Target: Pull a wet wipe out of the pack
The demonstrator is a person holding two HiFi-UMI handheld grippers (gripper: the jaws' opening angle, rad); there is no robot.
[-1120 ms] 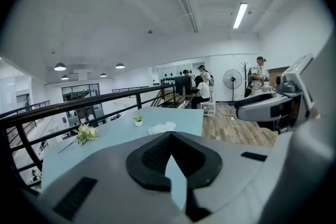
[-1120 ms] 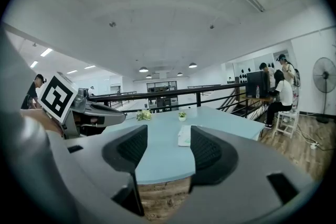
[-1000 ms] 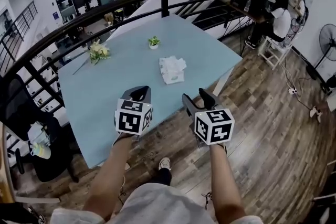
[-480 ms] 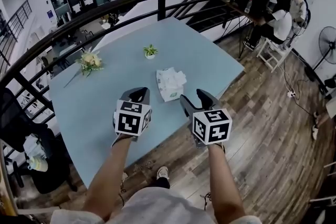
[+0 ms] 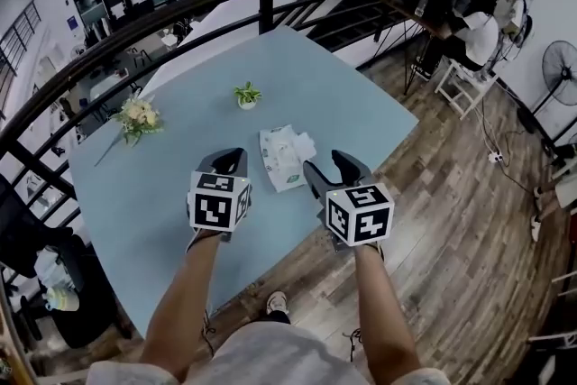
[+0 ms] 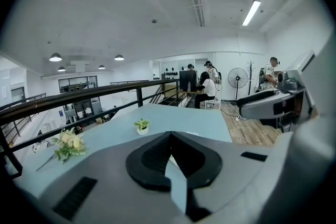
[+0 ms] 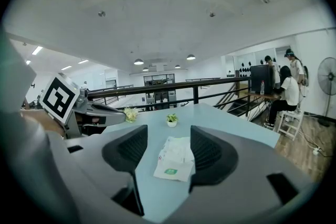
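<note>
wipe pack waits in front of the wide-open right claw

the left claw (image 6: 169, 136) is squeezed closed. its two black pads meet at the tip, only a thin slit shows lower down, and nothing is in it. the right claw (image 7: 168, 138) is wide open and holds nothing.

the wipe pack (image 7: 176, 159) lies flat on the light blue bench (image 5: 162, 167). it is just ahead of the right claw, in line with the gap between its jaws, and not touching them. from above, the pack (image 5: 280, 160) sits between the left claw (image 5: 230, 160) and the right claw (image 5: 332, 167).

the pack is white with a small green label (image 7: 170, 170) on the end near the right claw. the writing on it is too small to read.

beyond the pack from the right claw stands a little pot plant (image 7: 171, 119). a bunch of flowers (image 7: 130, 114) lies further out, to the claw's left.
</note>
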